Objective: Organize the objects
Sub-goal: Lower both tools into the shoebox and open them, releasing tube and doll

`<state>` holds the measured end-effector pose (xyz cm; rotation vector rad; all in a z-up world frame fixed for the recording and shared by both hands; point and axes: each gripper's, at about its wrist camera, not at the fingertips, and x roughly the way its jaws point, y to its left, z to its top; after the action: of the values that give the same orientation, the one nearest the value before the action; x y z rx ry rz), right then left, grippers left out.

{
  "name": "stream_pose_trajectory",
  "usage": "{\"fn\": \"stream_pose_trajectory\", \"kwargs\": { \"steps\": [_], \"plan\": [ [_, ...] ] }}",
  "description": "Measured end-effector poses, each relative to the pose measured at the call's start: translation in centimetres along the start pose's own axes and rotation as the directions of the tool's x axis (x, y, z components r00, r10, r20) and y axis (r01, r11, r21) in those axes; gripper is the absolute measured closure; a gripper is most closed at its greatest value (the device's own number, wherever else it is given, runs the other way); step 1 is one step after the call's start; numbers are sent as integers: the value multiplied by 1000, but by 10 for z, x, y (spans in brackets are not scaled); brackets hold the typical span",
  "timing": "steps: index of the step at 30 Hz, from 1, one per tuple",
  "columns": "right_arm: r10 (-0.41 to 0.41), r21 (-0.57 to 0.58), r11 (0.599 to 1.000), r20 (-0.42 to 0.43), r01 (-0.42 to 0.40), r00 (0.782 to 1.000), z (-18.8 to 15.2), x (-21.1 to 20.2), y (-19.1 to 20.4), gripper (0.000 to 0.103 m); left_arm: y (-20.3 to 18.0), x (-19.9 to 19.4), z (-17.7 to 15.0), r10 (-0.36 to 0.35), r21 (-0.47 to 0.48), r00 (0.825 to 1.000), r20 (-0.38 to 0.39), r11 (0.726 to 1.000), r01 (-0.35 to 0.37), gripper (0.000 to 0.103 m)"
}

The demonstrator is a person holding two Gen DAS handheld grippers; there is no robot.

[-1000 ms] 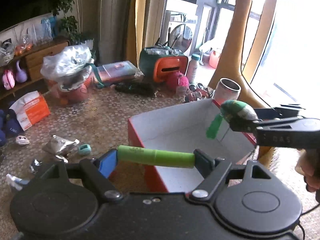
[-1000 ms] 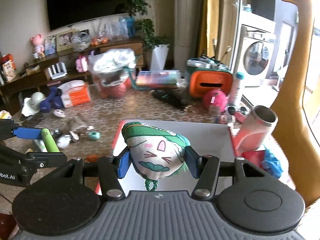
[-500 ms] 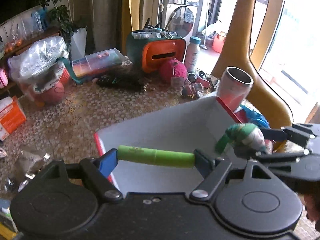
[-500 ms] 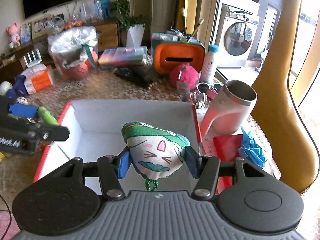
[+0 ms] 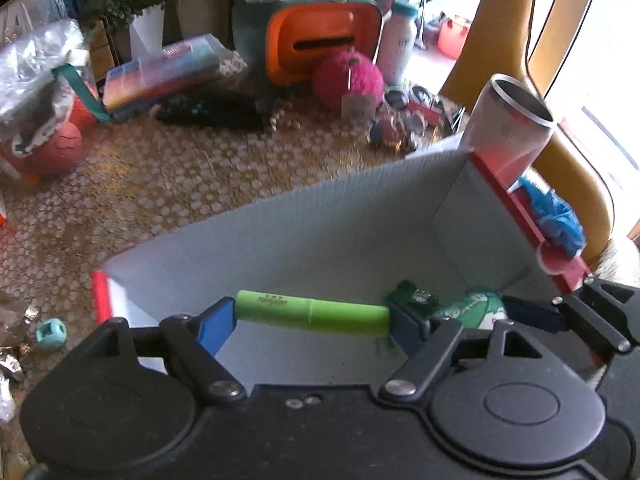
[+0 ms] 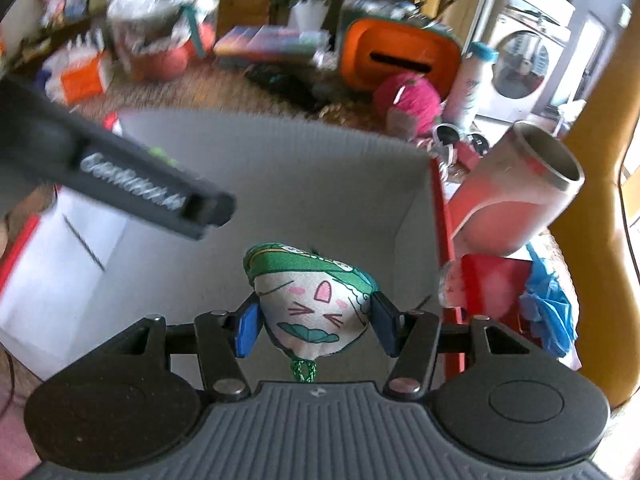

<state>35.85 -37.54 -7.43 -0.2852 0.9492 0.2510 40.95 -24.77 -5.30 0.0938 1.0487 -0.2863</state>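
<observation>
Left wrist view: you hold the green tube (image 5: 312,315) crosswise, one blue pad on each end, so the left gripper (image 5: 310,318) is clamped on it along its length and it hangs level over the box (image 5: 320,216). At three o'clock of the tube your right gripper (image 5: 480,312) carries the pouch (image 5: 474,307) low inside the same box. In the right wrist view the right gripper (image 6: 316,320) pinches the pouch (image 6: 312,304) at its sides, face up, loop dangling, above the grey floor of the box (image 6: 280,168); the left gripper (image 6: 132,188) crosses at ten o'clock. Both loads sit over the box, I judge, so you can drop them together. Beyond, at one o'clock, a tumbler (image 6: 520,196) leans on the red rim, with a pink ball (image 6: 412,100) and an orange case (image 6: 400,56) further off on the floor.
</observation>
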Motion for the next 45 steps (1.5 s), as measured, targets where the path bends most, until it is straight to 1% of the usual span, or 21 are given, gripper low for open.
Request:
{"fn": "stream_pose_trajectory", "kwargs": {
  "steps": [6, 9, 12, 17, 21, 24, 28, 30, 32, 35, 38, 39, 43, 45],
  "plan": [
    [20, -82, 996, -60, -25, 998, -1, 17, 5, 46, -4, 33, -1, 21, 26, 997, -80, 999, -19, 23],
    [24, -110, 993, -96, -34, 995, 1, 23, 10, 46, -3, 44, -2, 26, 35, 993, -112, 999, -22, 23],
    [36, -138, 989, -114, -51, 993, 2, 28, 15, 45, 0, 53, -5, 32, 36, 989, -146, 999, -27, 23],
    [50, -157, 985, -145, -73, 988, 4, 36, 19, 45, -1, 68, -11, 38, 39, 978, -205, 999, -31, 23],
    [61, -145, 986, -171, -86, 983, 6, 39, 16, 45, 1, 73, -13, 29, 29, 971, -236, 999, -23, 23],
    [60, -150, 985, -186, -89, 981, 5, 41, 16, 45, -1, 73, -14, 35, 43, 972, -231, 999, -26, 23],
    [54, -166, 983, -169, -83, 984, 4, 37, 19, 44, -1, 72, -15, 25, 41, 973, -231, 999, -16, 20],
    [63, -159, 983, -171, -91, 983, 3, 37, 18, 43, -1, 68, -14, 24, 36, 974, -227, 999, -16, 15],
    [62, -150, 985, -174, -88, 983, 2, 37, 18, 43, 0, 64, -14, 10, 28, 977, -214, 1000, -4, 13],
    [52, -136, 988, -155, -73, 987, 0, 30, 18, 43, 1, 54, -13, -17, 10, 981, -194, 1000, 19, 12],
    [61, -105, 992, -129, -75, 990, 1, 17, 16, 36, 1, 38, -14, -29, 13, 987, -158, 999, 31, 11],
    [67, -101, 992, -122, -79, 990, 1, 12, 16, 31, 2, 31, -14, -32, 15, 989, -146, 999, 34, 11],
    [38, -103, 994, -84, -47, 996, -2, -13, 22, 31, 5, 2, -17, -42, 33, 995, -95, 998, 45, 11],
    [29, -86, 996, -62, -34, 998, -4, -25, 23, 31, 6, -14, -20, -50, 50, 996, -72, 997, 54, 11]
  ]
}}
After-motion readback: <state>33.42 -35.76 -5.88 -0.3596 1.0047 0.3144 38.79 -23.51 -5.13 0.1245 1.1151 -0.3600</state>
